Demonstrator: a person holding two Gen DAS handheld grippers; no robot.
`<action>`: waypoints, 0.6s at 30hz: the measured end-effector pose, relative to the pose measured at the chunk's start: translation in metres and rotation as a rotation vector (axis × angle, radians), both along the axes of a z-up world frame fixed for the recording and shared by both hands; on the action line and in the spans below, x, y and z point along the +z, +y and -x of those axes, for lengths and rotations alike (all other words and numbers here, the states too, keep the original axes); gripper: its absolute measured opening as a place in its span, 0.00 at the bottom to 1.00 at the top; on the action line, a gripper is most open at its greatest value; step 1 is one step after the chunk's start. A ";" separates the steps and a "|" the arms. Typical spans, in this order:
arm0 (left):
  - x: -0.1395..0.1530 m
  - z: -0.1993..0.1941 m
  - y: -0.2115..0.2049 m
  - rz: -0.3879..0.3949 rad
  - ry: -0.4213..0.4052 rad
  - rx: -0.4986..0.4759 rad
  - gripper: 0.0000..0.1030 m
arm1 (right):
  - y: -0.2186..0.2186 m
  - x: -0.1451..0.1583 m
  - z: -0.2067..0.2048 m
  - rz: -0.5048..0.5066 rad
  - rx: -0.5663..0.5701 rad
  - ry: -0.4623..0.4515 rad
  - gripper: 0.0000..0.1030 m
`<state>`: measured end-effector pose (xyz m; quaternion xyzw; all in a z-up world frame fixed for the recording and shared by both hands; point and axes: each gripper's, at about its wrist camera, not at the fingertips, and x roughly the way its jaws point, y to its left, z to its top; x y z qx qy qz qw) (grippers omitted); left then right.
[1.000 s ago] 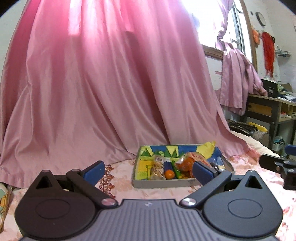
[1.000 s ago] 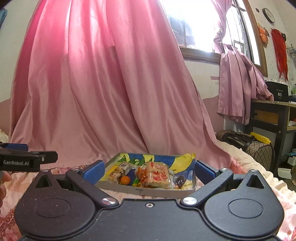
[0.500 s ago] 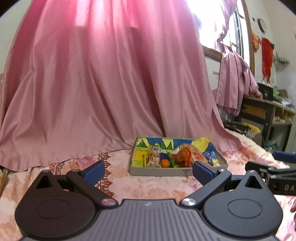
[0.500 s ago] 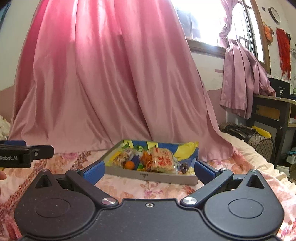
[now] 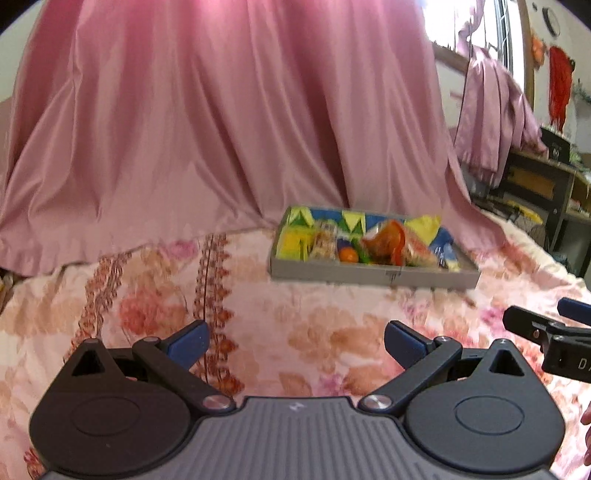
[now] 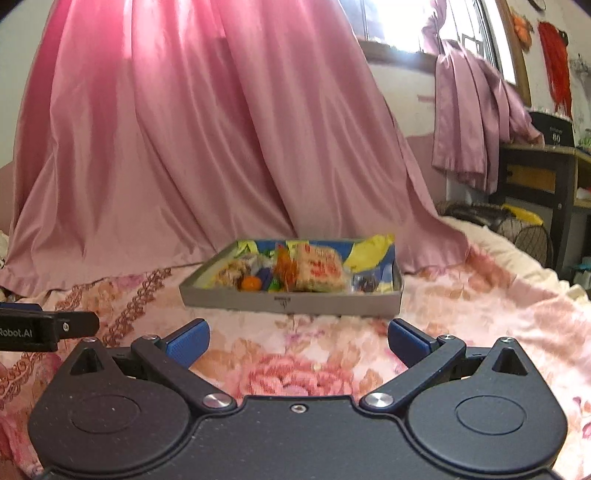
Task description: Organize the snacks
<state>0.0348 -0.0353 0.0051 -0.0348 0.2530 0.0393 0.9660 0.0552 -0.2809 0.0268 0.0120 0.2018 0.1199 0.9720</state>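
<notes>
A shallow grey box (image 5: 369,274) with a colourful lining sits on the floral bedspread, also in the right wrist view (image 6: 288,301). It holds several snacks: a red-printed cracker packet (image 6: 319,271), an orange packet (image 5: 384,243), a small orange ball (image 5: 348,254) and a clear wrapped bar (image 5: 324,240). My left gripper (image 5: 293,341) is open and empty, short of the box. My right gripper (image 6: 295,341) is open and empty, just in front of the box. Each gripper shows at the edge of the other's view.
A pink curtain (image 5: 221,129) hangs right behind the box. The floral bedspread (image 6: 303,369) spreads under both grippers. A dark desk (image 6: 535,177) and a basket (image 6: 532,240) stand at the right. A window (image 6: 406,22) is above.
Both grippers have drawn back and tilted down, so the box sits farther away and higher in each view and more bedspread shows. Both stay open and empty.
</notes>
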 end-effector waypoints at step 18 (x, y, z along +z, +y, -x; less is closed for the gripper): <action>-0.003 -0.001 -0.021 -0.032 -0.032 -0.033 1.00 | -0.013 -0.011 0.000 -0.058 -0.019 0.010 0.99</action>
